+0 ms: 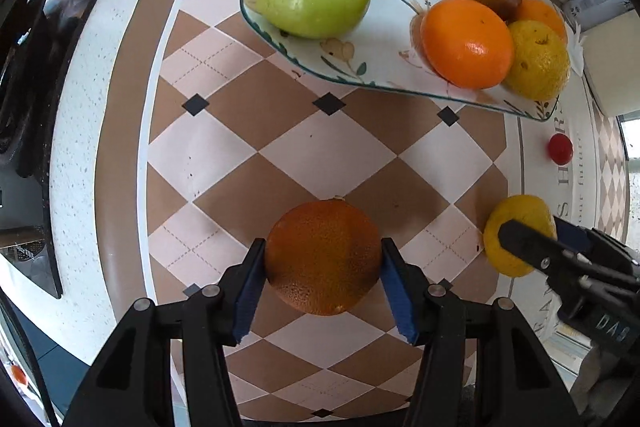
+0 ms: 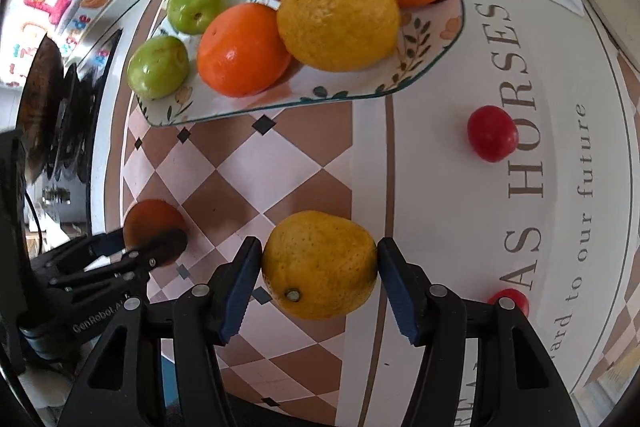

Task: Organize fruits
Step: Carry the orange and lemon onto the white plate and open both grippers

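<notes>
Left claw (image 1: 323, 259) clamps a dark orange (image 1: 322, 257) above the checkered table (image 1: 280, 147), short of the plate (image 1: 384, 47), which already carries two green fruits, oranges and more. From the right wrist: right claw (image 2: 319, 271) grips a yellow citrus (image 2: 319, 270), also off the plate. Two small red fruits (image 2: 492, 133) lie loose, so I'd judge sorting over halfway done.

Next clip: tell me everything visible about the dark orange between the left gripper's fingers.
The dark orange is round, with a deep reddish-orange, finely pitted peel that looks shaded and dull. A small stem nub shows at its far edge. It sits clamped between the blue pads of the left gripper, one pad pressed to each side. Below it lies the checked brown-and-white mat; whether it rests on the mat or is lifted cannot be told. It is apart from the plate.
</notes>
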